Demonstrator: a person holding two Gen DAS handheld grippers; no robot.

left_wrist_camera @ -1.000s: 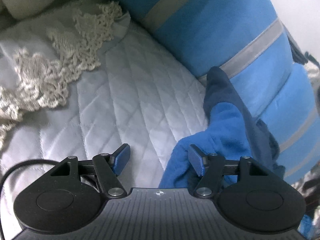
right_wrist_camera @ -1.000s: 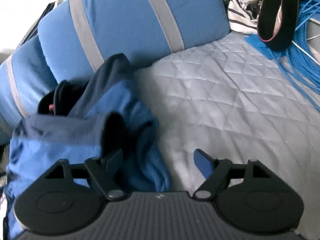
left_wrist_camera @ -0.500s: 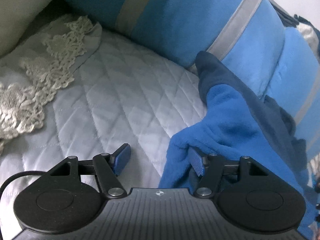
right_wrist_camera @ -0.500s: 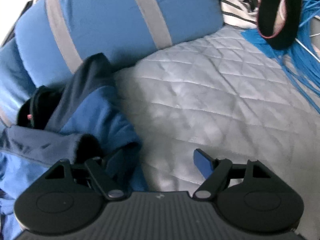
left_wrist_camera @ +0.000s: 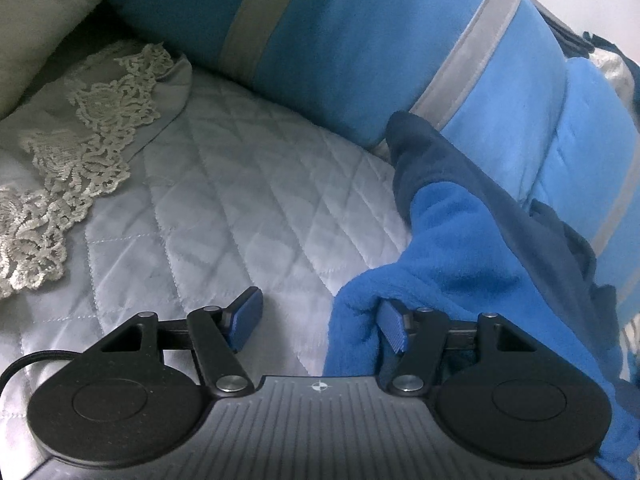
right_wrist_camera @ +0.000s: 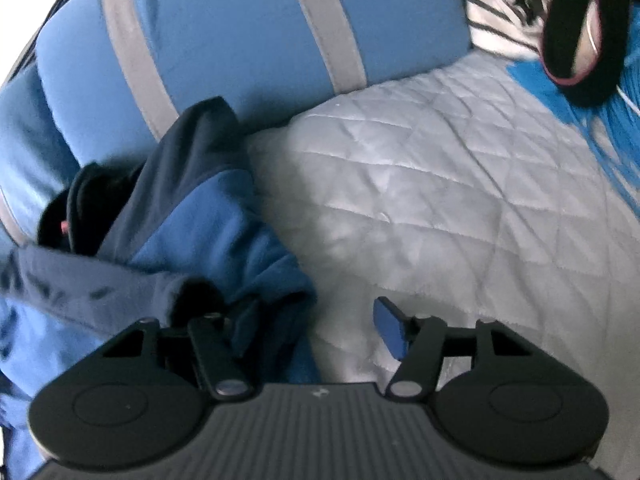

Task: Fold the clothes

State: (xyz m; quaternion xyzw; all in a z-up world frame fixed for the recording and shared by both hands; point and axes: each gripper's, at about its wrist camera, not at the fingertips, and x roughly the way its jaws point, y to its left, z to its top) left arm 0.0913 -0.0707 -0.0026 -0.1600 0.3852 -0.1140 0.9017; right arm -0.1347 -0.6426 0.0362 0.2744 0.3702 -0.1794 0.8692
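A blue fleece garment (left_wrist_camera: pixel 460 248) with dark navy trim lies bunched on a quilted grey bedspread (left_wrist_camera: pixel 224 208). My left gripper (left_wrist_camera: pixel 320 326) is open; the garment's edge drapes over its right finger, and the left finger is over bare quilt. In the right wrist view the same garment (right_wrist_camera: pixel 192 216) lies at the left. My right gripper (right_wrist_camera: pixel 316 326) is open; its left finger is buried in the fleece folds and its right finger is over bare quilt (right_wrist_camera: pixel 460 200).
A big blue bolster with grey stripes (left_wrist_camera: pixel 360 48) (right_wrist_camera: pixel 248 40) lies behind the garment. A lace-trimmed cloth (left_wrist_camera: pixel 80 140) lies at the left. Striped fabric (right_wrist_camera: pixel 496 24), a black strap (right_wrist_camera: pixel 580 40) and blue cords (right_wrist_camera: pixel 608 128) lie at the far right.
Both grippers have shifted a little over the bed while staying open. The garment has slid slightly toward the left gripper; the right view now sits closer to the fleece folds.
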